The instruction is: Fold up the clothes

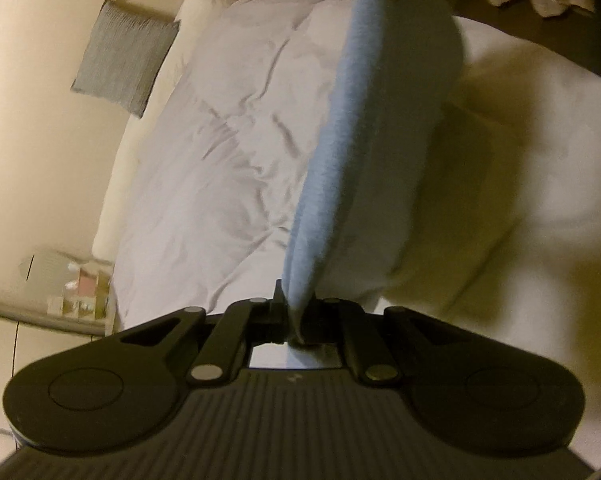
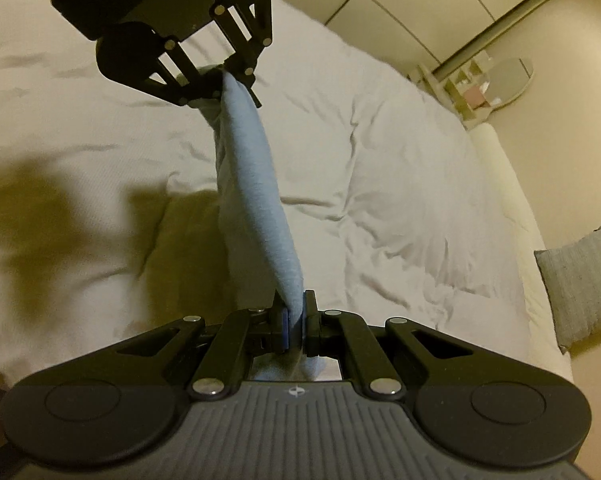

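Both wrist views high above the bed (image 1: 228, 152), facing each other, sharing the blue cloth (image 2: 260, 184)

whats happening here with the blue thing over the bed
A person is holding a light blue cloth stretched in the air between two tongs. The right tongs pinch one end and the left tongs pinch the other. It hangs above the bed's white cover, not yet laid down or folded.
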The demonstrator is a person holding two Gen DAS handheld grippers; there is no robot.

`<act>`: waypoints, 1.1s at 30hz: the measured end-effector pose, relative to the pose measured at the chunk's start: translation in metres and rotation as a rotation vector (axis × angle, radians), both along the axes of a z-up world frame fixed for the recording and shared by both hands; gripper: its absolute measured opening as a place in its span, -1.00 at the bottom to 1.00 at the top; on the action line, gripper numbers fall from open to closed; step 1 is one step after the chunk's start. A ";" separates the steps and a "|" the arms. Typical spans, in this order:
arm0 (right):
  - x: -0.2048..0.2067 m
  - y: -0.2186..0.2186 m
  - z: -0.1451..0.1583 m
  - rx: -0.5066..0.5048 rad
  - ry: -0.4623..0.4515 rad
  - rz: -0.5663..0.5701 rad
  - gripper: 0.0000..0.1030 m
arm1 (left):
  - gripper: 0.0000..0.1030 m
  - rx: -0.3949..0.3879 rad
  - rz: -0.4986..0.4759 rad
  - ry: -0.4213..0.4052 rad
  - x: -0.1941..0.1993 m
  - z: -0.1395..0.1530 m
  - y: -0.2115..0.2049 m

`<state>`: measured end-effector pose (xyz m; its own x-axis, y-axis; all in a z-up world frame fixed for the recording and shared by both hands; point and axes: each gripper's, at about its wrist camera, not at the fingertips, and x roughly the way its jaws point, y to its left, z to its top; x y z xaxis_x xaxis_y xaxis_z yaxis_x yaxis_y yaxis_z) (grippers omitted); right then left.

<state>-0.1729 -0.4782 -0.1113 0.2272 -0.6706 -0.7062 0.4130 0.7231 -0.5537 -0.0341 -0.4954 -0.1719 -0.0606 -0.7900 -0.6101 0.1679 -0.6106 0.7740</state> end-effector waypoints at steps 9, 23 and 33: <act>-0.077 -0.035 0.039 -0.006 -0.047 0.082 -0.95 | -0.92 0.013 0.094 -0.029 -0.070 0.047 -0.019; -0.181 -0.098 0.057 -0.063 0.017 -0.056 -0.95 | -0.92 -0.009 -0.037 0.077 -0.170 0.065 -0.112; -0.263 -0.280 0.048 -0.142 -0.043 0.071 -0.95 | -0.91 -0.062 0.152 0.080 -0.246 0.047 -0.282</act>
<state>-0.4362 -0.7585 -0.0630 0.3061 -0.7441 -0.5939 0.3891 0.6671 -0.6353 -0.2805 -0.7775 -0.1251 0.0161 -0.8296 -0.5582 0.3171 -0.5252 0.7897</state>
